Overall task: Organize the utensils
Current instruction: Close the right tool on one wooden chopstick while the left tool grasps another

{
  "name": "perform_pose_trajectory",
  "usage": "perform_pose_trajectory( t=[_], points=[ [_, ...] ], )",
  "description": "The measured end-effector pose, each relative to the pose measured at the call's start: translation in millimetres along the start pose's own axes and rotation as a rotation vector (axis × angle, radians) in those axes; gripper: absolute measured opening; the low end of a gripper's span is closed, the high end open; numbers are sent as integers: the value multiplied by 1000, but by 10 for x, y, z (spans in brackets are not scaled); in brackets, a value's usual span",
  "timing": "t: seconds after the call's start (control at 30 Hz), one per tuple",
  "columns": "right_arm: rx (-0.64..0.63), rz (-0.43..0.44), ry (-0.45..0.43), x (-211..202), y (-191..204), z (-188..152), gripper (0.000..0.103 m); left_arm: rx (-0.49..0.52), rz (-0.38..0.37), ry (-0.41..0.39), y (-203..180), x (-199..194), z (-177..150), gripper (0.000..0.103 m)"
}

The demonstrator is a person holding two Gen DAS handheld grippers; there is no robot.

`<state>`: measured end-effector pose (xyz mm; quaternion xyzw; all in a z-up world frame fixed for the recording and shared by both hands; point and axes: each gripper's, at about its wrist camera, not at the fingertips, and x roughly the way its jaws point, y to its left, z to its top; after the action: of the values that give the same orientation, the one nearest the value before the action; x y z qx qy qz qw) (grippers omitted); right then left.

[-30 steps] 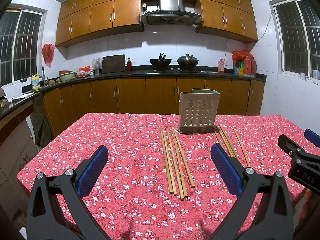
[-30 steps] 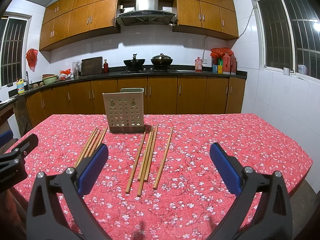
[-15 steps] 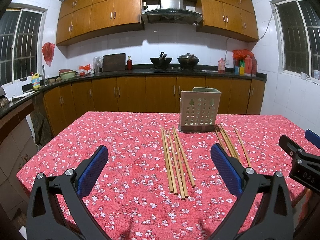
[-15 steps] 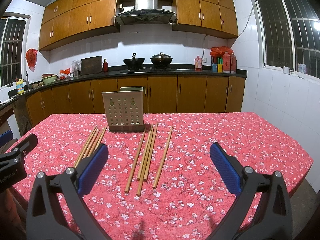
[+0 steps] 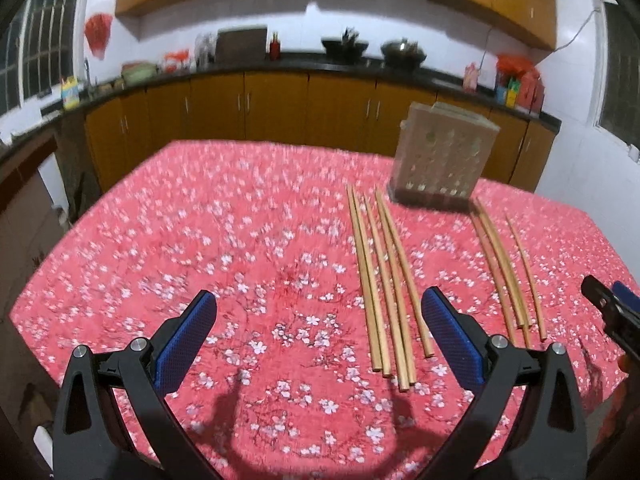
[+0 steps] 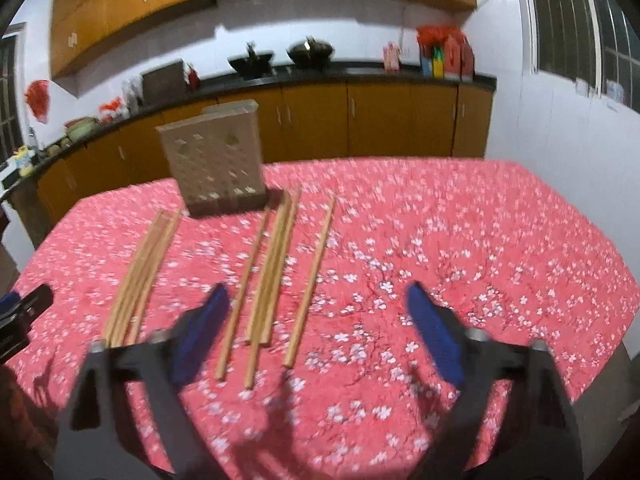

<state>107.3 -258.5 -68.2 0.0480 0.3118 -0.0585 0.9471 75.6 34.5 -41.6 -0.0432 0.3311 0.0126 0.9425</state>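
Chopsticks [image 5: 386, 288]: two loose groups flat on red-cloth surface [image 5: 200, 240], in front of perforated holder [image 5: 440, 156]. Prob. light, stiff, smooth, so they'd roll; pinch near mid-length. Left gripper [image 5: 316, 340] fingers released, empty; right gripper [image 6: 316, 328] fingers just been closing, nothing between.

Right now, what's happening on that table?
A person holds a gripper in each hand over the red floral tablecloth. Two bunches of wooden chopsticks lie flat in front of the perforated holder, none in it yet. The left gripper is open and empty. The right gripper has just been closing, with nothing pinched; its near bunch lies untouched below.
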Motion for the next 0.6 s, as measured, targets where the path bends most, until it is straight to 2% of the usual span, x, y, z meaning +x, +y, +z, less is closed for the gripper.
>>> perform_pose_trajectory(
  t=[0.07,0.13,0.2,0.27,0.5,0.6],
  points=[
    [21,-1,58,200,-79,53,62,-11,-17,23,19,74,29,101],
    [48,15,121,418,-129,91,55,-14,-36,45,36,153,66,100],
    [64,29,167,597,-153,106,48,-4,-49,60,27,235,97,90],
    [72,34,205,760,-139,111,40,5,-62,82,10,319,122,75],
    [52,30,261,1040,-60,95,30,67,-123,153,-130,602,159,53],
    [37,23,266,1105,-42,88,25,97,-104,188,-188,715,154,40]
  ],
)
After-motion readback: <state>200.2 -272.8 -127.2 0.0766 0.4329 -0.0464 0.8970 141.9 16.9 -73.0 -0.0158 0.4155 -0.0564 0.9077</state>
